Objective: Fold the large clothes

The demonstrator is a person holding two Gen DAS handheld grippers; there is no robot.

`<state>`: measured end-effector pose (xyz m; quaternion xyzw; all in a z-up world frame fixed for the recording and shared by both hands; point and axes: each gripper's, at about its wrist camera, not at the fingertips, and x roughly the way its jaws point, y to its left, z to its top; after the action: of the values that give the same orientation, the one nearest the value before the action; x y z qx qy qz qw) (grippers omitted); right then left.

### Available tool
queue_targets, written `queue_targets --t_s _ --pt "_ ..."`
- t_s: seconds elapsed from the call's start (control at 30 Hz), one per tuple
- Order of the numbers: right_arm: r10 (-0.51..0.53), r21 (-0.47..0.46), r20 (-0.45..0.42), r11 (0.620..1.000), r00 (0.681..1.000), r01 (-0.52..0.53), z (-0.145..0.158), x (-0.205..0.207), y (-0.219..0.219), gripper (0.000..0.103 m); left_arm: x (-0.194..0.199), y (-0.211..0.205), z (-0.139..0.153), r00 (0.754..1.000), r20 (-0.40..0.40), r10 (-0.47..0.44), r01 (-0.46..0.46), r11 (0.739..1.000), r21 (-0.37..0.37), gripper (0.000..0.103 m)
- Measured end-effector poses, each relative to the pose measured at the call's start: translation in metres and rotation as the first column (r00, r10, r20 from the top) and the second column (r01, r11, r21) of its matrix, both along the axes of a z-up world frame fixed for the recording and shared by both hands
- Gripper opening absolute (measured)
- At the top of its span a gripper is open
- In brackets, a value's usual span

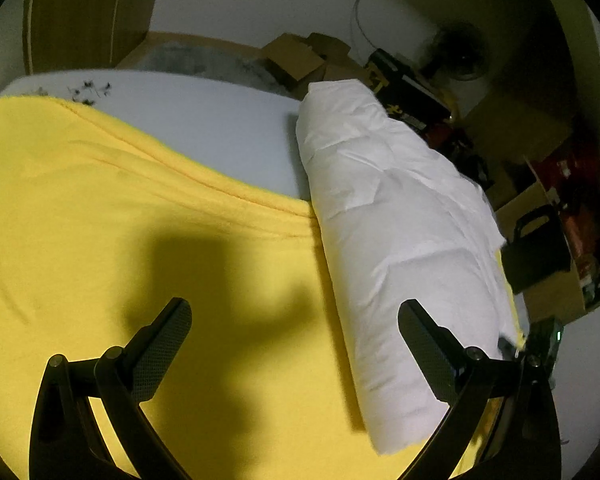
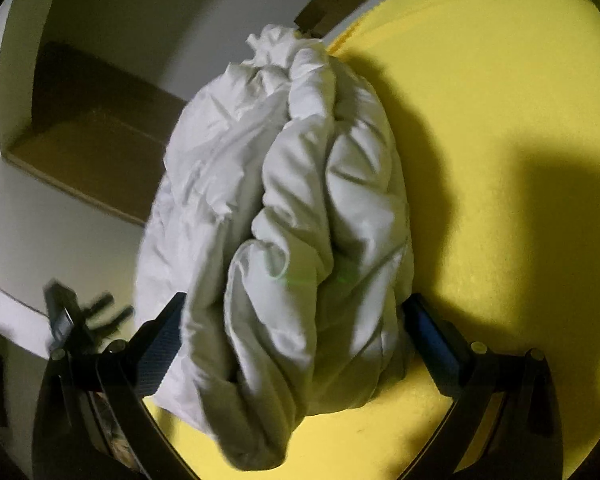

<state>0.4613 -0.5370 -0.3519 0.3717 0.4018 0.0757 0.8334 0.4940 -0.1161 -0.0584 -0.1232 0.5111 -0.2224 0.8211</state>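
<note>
A white padded garment (image 1: 400,220) lies folded into a long bundle on a yellow cloth (image 1: 100,220) that covers the table. My left gripper (image 1: 296,332) is open and empty, hovering over the yellow cloth with its right finger beside the bundle's near end. In the right wrist view the bundle (image 2: 296,220) fills the middle, bunched and wrinkled. My right gripper (image 2: 292,320) has its fingers wide apart on either side of the bundle's near end. Whether the pads press the fabric I cannot tell.
The white table top (image 1: 204,120) shows beyond the yellow cloth. Cardboard boxes (image 1: 308,60) and dark clutter (image 1: 540,240) stand past the table's far and right edges. A brown box (image 2: 92,152) sits on the floor left of the table. A fan (image 1: 464,56) stands at the back.
</note>
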Motion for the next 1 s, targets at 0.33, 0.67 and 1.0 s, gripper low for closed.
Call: queue_targets --t_s 0.33,0.67,1.0 --pt "0.033 -0.021 0.088 0.999 0.996 -0.031 -0.003 0.001 0.001 0.094 0.081 -0.048 -0.056 0.973 -0.225 -0.049 -0.016 0.961 -0.278 0.103" --pt "0.044 -0.065 0.078 0.997 0.996 -0.039 -0.001 0.003 0.007 0.094 0.140 -0.110 -0.076 0.947 -0.245 -0.208 0.107 0.923 -0.371 0.103" --pt "0.060 -0.147 0.082 0.988 0.995 -0.048 0.004 0.011 0.026 0.089 0.145 -0.118 -0.081 0.962 -0.191 -0.196 0.122 0.932 -0.341 0.093"
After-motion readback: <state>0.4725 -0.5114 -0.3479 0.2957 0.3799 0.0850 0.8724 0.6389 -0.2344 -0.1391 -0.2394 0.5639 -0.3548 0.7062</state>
